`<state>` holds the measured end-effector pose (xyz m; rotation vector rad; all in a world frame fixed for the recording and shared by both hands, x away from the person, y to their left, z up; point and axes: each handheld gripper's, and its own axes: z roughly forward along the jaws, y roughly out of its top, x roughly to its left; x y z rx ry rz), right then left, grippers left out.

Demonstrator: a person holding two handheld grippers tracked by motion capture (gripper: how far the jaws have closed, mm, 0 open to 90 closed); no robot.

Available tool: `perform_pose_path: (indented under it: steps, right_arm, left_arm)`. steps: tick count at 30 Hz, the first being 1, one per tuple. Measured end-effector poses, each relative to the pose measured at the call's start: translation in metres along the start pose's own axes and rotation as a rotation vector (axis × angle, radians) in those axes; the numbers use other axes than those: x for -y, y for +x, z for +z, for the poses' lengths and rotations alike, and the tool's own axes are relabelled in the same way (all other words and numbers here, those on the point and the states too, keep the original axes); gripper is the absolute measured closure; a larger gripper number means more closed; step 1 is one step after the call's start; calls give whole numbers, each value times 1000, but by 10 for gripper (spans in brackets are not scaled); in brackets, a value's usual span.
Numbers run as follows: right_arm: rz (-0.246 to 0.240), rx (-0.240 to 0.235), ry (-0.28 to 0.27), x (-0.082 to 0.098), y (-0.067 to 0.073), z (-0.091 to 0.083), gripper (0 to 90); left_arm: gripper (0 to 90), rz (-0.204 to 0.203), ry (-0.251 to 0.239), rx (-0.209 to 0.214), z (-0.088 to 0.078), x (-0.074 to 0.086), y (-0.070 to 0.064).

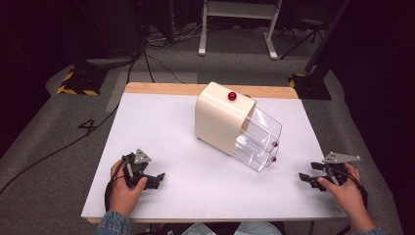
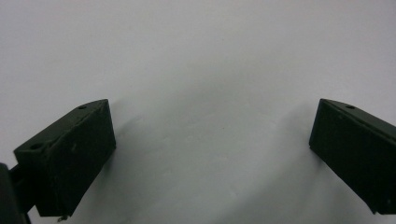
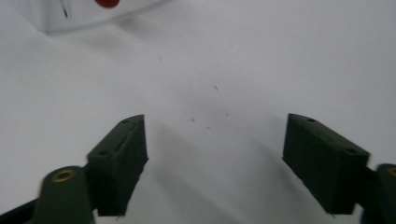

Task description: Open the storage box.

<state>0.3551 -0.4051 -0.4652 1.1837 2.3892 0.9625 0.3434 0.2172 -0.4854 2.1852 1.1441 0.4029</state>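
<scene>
Between our two grippers, and farther from us than both, we see a cream drawer box (image 1: 221, 117) that stands on the white table (image 1: 161, 127). It carries a red ball (image 1: 232, 96) on its top. Two clear drawers (image 1: 259, 139) are pulled out of it toward our right side, one above the other, and each has a small red knob (image 1: 275, 144) at its front. We cannot tell if anything lies inside the drawers; they look see-through and bare.

The left gripper (image 1: 155, 180) rests low on the table near our edge, well apart from the box, with our left hand (image 1: 125, 188) wrapped around its body. Its jaws point toward the middle of the table and stand wide apart, with nothing between them; in the left gripper view we find bare white table ahead of its black fingers (image 2: 70, 154).

The right gripper (image 1: 306, 178) is also low over the table, near the right edge, held by our right hand (image 1: 345, 188). Its jaws point left, toward the open drawers, and stand well open with nothing between them. In the right gripper view the corner of the lower drawer (image 3: 88, 16) with its red knob (image 3: 106, 3) lies ahead of the fingers (image 3: 121, 158), to the upper left, and is not touching them. Nothing stands in the path between this gripper and the drawer.
</scene>
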Motion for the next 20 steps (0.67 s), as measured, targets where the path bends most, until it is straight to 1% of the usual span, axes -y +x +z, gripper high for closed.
perform_pose_path:
  steps: [1,2,3,4,8,10,14,15,16,17,18,20]
  right_arm:
    - [0,0,0,0,0,0,201]
    - [-58,6,22,4,0,7,133]
    - [-58,6,22,4,0,7,133]
    - [-61,3,-10,8,-1,9,128]
    - [-65,6,-55,14,-1,8,128]
    - [-69,12,-60,15,0,8,121]
    - [-70,49,-61,15,2,9,70]
    - [-66,52,-55,14,2,9,60]
    - [-52,44,-45,14,0,10,55]
    - [-52,44,-45,14,0,10,55]
    - [-39,32,-41,13,-2,10,54]
    - [-39,32,-41,13,-2,10,54]
  left_arm:
    - [4,0,0,0,0,0,0]
    - [4,0,0,0,0,0,0]
    - [4,0,0,0,0,0,0]
    - [4,0,1,1,0,0,0]
    - [4,0,2,2,0,0,0]
    - [4,0,2,2,0,0,0]
    - [3,0,2,2,0,0,0]
    - [4,0,2,2,0,0,0]
    - [4,0,2,2,0,0,0]
    - [3,0,2,2,0,0,0]
    - [4,0,2,2,0,0,0]
    - [3,0,2,2,0,0,0]
